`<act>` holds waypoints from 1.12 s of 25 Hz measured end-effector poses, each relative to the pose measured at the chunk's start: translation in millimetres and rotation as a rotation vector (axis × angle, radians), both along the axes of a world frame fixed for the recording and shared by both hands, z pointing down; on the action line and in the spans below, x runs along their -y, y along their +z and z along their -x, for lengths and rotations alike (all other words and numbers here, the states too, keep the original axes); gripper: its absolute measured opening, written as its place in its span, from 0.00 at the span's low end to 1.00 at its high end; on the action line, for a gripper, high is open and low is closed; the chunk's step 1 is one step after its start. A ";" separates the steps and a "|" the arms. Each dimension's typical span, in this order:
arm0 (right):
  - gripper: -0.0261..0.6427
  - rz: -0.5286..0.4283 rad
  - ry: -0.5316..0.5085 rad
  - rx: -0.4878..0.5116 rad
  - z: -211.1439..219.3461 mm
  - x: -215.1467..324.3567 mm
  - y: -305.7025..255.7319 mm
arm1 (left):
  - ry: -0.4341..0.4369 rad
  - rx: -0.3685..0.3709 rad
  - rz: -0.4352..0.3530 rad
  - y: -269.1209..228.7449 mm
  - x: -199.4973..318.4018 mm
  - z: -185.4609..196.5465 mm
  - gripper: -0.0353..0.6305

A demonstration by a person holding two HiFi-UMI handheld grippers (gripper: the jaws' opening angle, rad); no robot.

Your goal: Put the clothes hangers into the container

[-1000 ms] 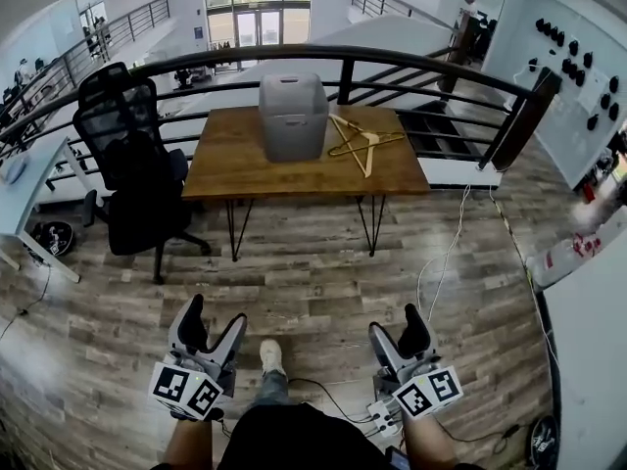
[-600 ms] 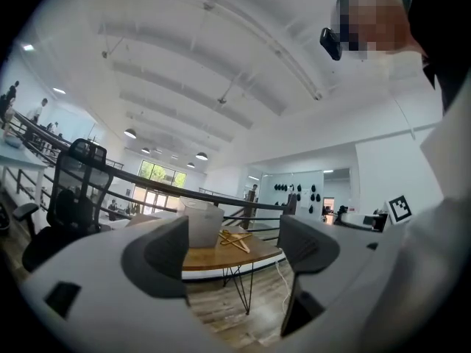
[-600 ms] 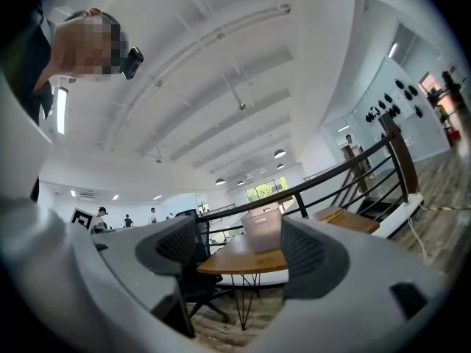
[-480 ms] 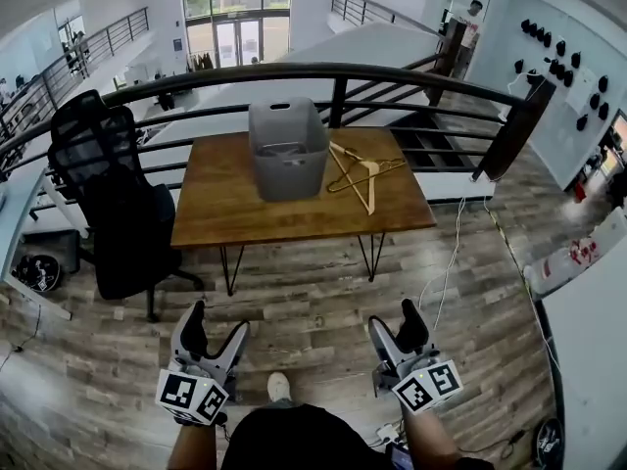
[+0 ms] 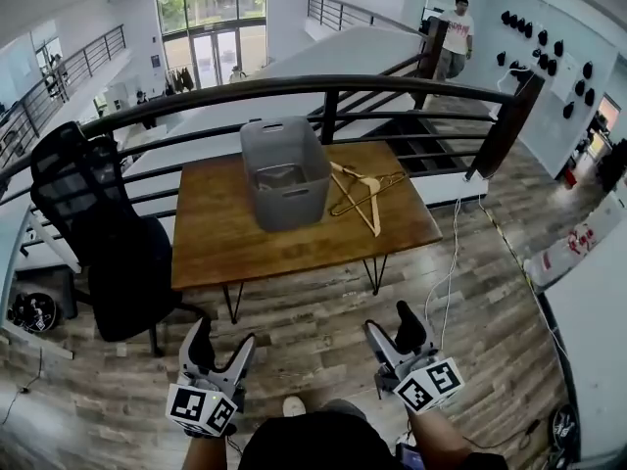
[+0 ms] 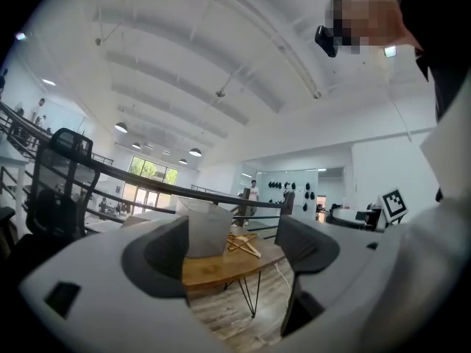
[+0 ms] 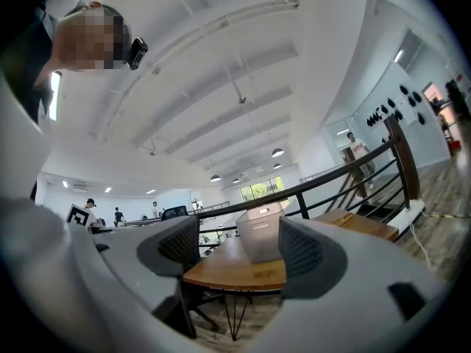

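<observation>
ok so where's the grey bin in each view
Head view: bin at upper centre, on the far half of the table.
Left gripper view: bin low and left of centre, seen between the open jaws.
Right gripper view: bin low at centre, seen between the open jaws.
Shared landmark: the wooden table under it, with the black railing behind.

The left hand-held gripper [image 5: 223, 337] and right hand-held gripper [image 5: 392, 323] have moved closer to the bench [image 5: 220, 243]. Its container [image 5: 294, 204] now shows its open top. The right one's empty jaws have just been closing a little.
</observation>
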State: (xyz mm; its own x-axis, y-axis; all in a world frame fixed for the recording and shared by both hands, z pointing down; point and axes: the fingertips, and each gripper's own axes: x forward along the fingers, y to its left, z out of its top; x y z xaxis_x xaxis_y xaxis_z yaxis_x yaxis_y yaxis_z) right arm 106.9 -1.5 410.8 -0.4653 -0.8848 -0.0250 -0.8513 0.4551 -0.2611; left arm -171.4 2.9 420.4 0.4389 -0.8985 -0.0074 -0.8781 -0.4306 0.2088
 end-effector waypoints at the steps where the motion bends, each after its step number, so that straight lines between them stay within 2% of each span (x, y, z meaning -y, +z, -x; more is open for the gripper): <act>1: 0.53 0.002 0.003 -0.002 1.2 3.5 0.2 | 0.011 -0.004 0.001 0.1 4.5 -1.4 0.62; 5: 0.52 0.010 0.027 0.008 -0.9 17.5 1.8 | 0.046 -0.014 0.006 1.0 22.0 -6.9 0.62; 9: 0.50 0.021 0.035 0.003 -2.5 37.6 8.2 | 0.042 -0.016 0.010 2.7 40.1 -4.9 0.62; 19: 0.44 0.011 0.003 0.017 -18.7 130.7 7.1 | -0.031 -0.005 -0.009 -6.1 111.1 -2.3 0.62; 28: 0.41 0.004 -0.031 0.014 -45.1 229.9 12.2 | -0.086 0.017 -0.041 -19.3 176.6 -20.8 0.62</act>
State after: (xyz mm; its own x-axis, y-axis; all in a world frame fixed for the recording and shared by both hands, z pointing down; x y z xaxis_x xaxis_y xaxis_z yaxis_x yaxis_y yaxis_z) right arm 152.0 -231.4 423.0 -0.4923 -0.8700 -0.0280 -0.8329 0.4801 -0.2753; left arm -150.6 -173.7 401.1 0.3602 -0.9321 -0.0384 -0.9155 -0.3611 0.1773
